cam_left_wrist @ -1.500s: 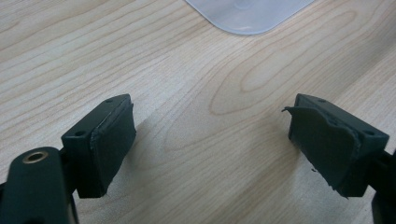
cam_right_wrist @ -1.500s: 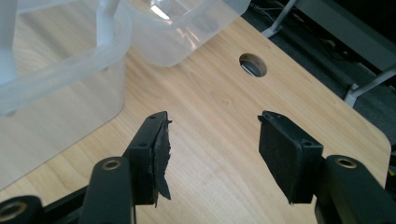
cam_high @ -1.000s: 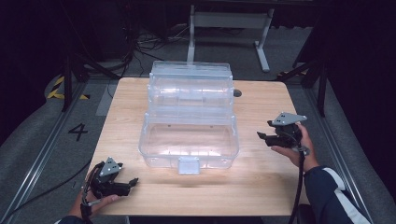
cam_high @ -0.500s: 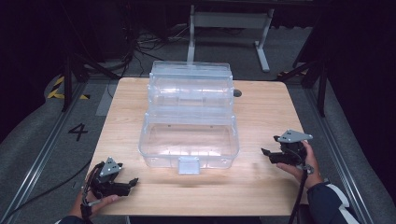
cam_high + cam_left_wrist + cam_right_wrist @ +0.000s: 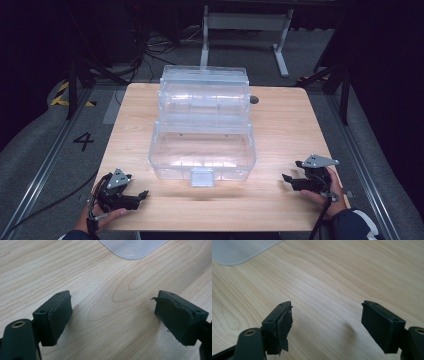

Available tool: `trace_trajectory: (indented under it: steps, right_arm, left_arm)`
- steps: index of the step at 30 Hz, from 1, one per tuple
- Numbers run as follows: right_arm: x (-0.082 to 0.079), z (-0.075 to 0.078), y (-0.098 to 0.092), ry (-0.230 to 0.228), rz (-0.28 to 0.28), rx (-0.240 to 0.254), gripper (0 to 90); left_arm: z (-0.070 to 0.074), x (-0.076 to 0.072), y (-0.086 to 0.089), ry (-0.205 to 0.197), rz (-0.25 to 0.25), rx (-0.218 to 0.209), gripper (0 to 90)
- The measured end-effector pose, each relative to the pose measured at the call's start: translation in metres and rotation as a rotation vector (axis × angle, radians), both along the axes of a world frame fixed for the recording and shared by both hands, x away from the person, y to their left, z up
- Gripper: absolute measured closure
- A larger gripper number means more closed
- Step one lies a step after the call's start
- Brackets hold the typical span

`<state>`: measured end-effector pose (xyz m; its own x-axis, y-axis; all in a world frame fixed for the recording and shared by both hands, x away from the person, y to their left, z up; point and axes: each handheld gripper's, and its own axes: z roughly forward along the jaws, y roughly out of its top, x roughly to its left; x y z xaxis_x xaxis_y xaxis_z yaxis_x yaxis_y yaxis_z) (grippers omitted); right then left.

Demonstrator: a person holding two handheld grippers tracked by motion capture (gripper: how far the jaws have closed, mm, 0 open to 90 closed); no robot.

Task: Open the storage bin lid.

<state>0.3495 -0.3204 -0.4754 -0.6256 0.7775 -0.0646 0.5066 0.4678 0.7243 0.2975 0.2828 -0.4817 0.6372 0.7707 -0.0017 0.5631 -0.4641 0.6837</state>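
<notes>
- Clear plastic box (image 5: 202,135) sits mid-tabletop, its lid thrown back toward 12 o'clock and standing behind the tub; interior looks bare as far as the see-through walls allow.
- A small latch tab (image 5: 202,176) hangs at the box's near wall, at 6 o'clock of the tub.
- Wooden tabletop (image 5: 280,125) carries the box; a small dark round spot (image 5: 254,99) lies just off the lid at about 3 o'clock.
- Left gripper (image 5: 131,198) rests low at the tabletop's near edge, around 7 o'clock of the box, well apart from it. A hand (image 5: 102,216) wraps it from below; a cable trails off toward the floor.
- Left gripper view: jaws gape fairly wide, nothing between them, bare wood grain underneath. The left pad (image 5: 60,316) looks whole; the right pad (image 5: 173,317) is ragged along its edge. A rounded box corner (image 5: 132,247) shows at 12 o'clock.
- Right gripper (image 5: 295,181) is down near the tabletop at about 4 o'clock of the box, apart from it, pointing toward 9 o'clock; its grey plate (image 5: 317,161) sits on top.
- Right gripper's jaws have just been opening and stand wide, nothing between them.
- Right gripper view: the left pad (image 5: 284,326) is torn at its lower edge; a frosted box corner (image 5: 237,251) sits at 11 o'clock.
</notes>
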Motion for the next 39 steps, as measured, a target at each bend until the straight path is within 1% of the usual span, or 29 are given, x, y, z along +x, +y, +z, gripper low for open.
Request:
trace_trajectory:
  steps: [2,4,6,8,10,18,19,26,30,34,39]
  right_arm:
    - [-0.0012,-0.0042,-0.0010,0.025,-0.016,-0.004,24.0]
    - [-0.0009,-0.0061,-0.0046,0.030,-0.022,0.026,24.0]
    - [0.0003,-0.0085,-0.0071,0.038,-0.024,0.059,21.9]
    - [0.0008,-0.0100,-0.0065,0.030,-0.026,0.066,19.7]
    - [0.0014,-0.0111,-0.0055,0.023,-0.025,0.067,18.1]
    - [0.0019,-0.0111,-0.0044,0.025,-0.030,0.065,16.9]
    - [0.0020,-0.0111,-0.0043,0.026,-0.032,0.067,16.5]
    - [0.0029,-0.0111,-0.0024,0.028,-0.043,0.064,14.8]
    - [0.0031,-0.0112,-0.0018,0.028,-0.047,0.063,14.4]
    - [0.0027,-0.0113,0.0017,0.032,-0.072,0.061,12.6]
    - [0.0029,-0.0115,0.0021,0.031,-0.073,0.059,12.3]
  left_arm:
    - [0.0001,0.0005,0.0002,-0.004,-0.005,0.003,14.8]
    - [0.0000,0.0005,0.0002,-0.003,-0.005,0.002,14.8]
    - [0.0000,0.0005,0.0001,-0.005,-0.005,0.002,14.8]
    - [0.0000,-0.0001,-0.0001,0.000,0.001,0.001,14.8]
    - [0.0000,-0.0004,-0.0002,0.000,0.004,0.001,14.8]
    - [0.0001,-0.0004,-0.0002,-0.002,0.005,0.002,14.8]
    - [-0.0001,-0.0007,-0.0006,0.003,0.009,-0.004,14.8]
    - [0.0001,0.0001,-0.0001,-0.003,0.003,0.003,14.8]
    - [-0.0001,0.0005,-0.0004,-0.001,0.016,-0.002,14.8]
    - [-0.0002,0.0007,-0.0005,0.001,0.023,-0.004,14.8]
    - [-0.0001,0.0011,-0.0006,0.000,0.027,-0.002,14.8]
